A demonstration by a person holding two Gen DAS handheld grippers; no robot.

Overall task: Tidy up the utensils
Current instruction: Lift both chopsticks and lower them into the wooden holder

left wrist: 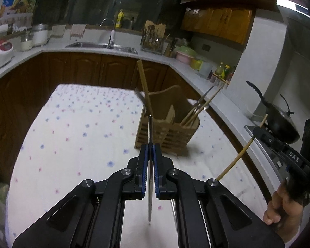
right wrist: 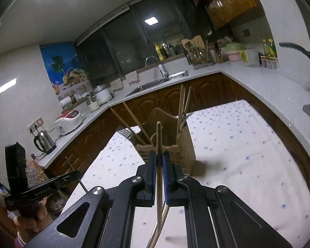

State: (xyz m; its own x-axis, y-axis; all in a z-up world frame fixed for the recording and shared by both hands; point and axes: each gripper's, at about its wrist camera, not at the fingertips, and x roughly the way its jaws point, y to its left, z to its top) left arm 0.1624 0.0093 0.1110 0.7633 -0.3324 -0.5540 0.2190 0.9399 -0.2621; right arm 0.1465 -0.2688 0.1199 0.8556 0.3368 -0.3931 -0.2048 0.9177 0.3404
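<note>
A slatted wooden utensil holder stands on the flowered tablecloth; it also shows in the right wrist view. Chopsticks and a fork stick out of it. My left gripper is shut on a thin metal chopstick, held just before the holder. My right gripper is shut on a wooden chopstick, close above the holder's near side. The right gripper also appears at the right of the left wrist view, with its chopstick.
A kitchen counter wraps around the table, with a sink, a utensil rack, bowls and bottles. A black wok sits on the stove at right. A kettle and rice cooker stand on the left counter.
</note>
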